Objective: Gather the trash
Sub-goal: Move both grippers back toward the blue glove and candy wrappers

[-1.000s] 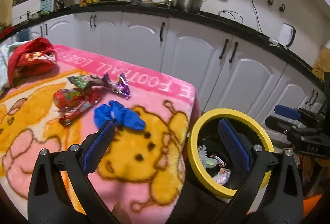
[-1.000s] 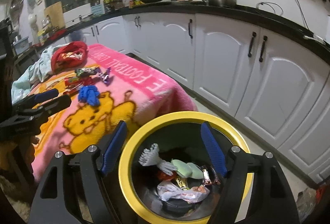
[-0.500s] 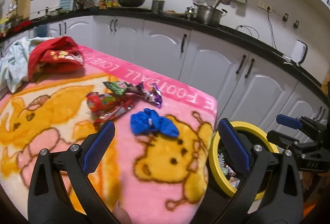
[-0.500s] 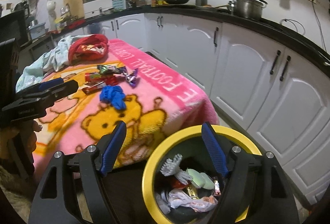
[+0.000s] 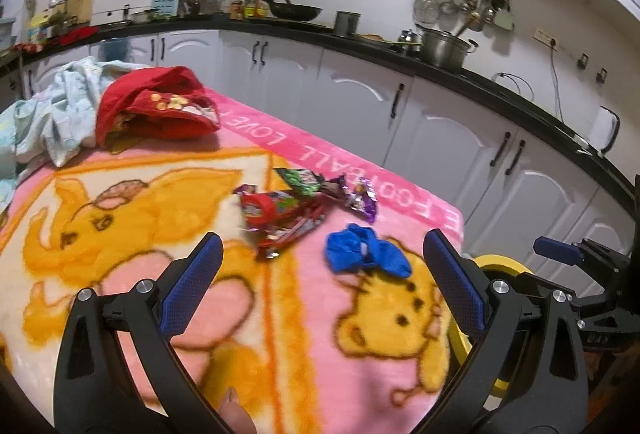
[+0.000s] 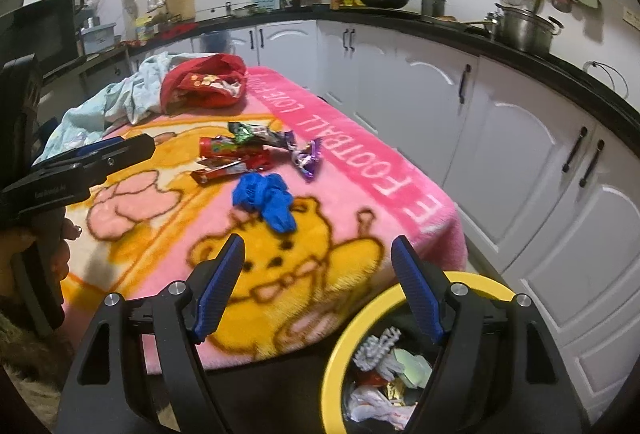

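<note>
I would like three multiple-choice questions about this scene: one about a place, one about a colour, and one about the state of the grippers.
1. Where does the crumpled blue glove lie?
A. in the bin
B. on the pink blanket
C. on the counter

2. What colour is the rim of the trash bin?
A. yellow
B. red
C. white

3. How are the left gripper and the right gripper?
A. both shut on wrappers
B. one open, one shut
C. both open and empty

Answers:
1 B, it rests on the blanket beside the wrappers.
2 A, a yellow ring surrounds the trash.
3 C, wide gaps, nothing between the fingers.
</note>
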Tool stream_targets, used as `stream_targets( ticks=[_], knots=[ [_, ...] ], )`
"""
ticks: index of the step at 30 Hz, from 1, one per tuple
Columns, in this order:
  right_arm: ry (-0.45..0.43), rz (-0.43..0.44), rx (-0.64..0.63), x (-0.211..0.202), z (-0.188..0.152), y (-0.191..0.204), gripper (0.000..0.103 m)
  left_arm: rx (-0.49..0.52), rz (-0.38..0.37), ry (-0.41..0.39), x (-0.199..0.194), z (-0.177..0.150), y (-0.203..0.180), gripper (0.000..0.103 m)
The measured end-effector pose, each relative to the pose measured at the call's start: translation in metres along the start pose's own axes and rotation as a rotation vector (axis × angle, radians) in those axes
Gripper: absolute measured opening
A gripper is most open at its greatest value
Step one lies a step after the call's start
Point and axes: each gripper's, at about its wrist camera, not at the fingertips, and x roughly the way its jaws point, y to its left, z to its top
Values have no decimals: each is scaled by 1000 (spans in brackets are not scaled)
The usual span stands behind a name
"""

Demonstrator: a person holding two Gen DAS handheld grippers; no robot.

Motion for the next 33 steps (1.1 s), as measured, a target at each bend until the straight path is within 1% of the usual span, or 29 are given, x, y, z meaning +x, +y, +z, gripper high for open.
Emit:
stream_targets(
  ticks=[11, 19, 24, 29, 31, 33],
  knots=[
    [15, 53, -51, 38, 21, 29, 73, -57, 48, -1, 3, 12, 43, 92],
    [42, 74, -56, 67, 33, 37, 73, -80, 77, 8, 14, 20, 70, 92],
    [63, 79, -70, 87, 38, 40, 73, -106, 87, 29, 33, 27, 89, 92],
    [105, 82, -58, 115, 37, 39, 73, -146, 63, 68, 59, 35, 103, 92],
    [121, 84, -60, 125, 36, 38, 73, -157, 52, 89, 72, 39, 108, 89],
    [131, 84, -56, 134, 35, 36, 73, -177, 26, 119, 87, 43, 112, 86]
  ],
)
